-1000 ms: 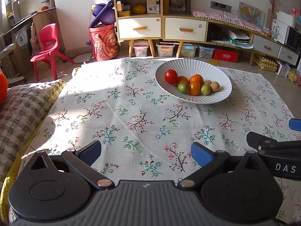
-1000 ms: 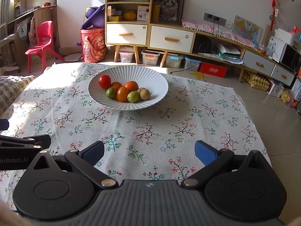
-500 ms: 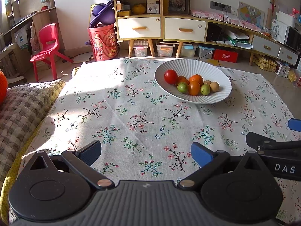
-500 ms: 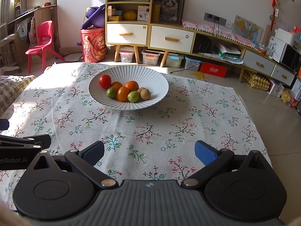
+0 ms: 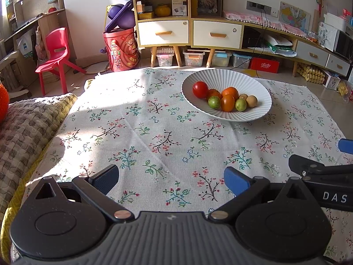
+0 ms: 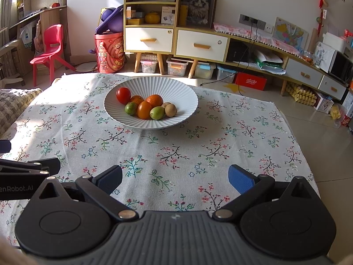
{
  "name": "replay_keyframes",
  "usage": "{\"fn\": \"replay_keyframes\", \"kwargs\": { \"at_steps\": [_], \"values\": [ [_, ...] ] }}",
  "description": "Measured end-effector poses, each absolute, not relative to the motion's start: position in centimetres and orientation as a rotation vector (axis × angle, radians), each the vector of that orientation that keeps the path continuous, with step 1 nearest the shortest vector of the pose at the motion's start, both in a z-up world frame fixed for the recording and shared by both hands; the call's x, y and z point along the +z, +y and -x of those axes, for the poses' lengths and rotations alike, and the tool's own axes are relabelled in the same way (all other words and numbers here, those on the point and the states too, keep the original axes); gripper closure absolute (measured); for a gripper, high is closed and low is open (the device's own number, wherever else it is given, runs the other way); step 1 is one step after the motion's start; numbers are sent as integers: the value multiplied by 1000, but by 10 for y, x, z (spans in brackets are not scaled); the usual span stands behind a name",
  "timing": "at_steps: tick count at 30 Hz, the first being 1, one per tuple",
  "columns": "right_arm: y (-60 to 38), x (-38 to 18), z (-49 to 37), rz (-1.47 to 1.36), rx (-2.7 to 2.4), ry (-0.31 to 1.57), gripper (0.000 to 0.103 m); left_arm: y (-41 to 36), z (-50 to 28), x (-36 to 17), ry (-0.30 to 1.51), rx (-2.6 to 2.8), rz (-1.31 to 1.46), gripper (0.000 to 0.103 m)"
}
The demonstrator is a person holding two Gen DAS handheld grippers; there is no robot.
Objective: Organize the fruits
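Nothing moved; both grippers' fingers [image 5: 236, 180] [image 6: 240, 181] apart over floral tablecloth [image 5: 154, 132]; cabinet [image 6: 174, 39] behind.

Left gripper [image 5: 171, 177] — fingers spread wide, nothing between them, held low over the near edge of the desk [image 5: 154, 132], pointing toward its far edge. Right gripper [image 6: 175, 178] — same pose, fingers wide apart and empty, level with the left one and just beside it, nearer the desk's right edge.
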State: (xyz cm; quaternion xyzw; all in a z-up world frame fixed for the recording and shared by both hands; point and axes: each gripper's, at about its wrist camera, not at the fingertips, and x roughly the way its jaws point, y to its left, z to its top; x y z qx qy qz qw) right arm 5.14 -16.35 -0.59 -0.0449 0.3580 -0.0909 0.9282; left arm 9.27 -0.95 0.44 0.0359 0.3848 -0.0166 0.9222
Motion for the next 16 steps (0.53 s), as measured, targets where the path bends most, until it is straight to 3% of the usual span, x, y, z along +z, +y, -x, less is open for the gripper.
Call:
{"fn": "replay_keyframes", "kwargs": {
  "at_steps": [16],
  "values": [
    [-163,-6,-52,92,-186,735,0,-10,-92,4,796,-32,-82,11]
  ]
}}
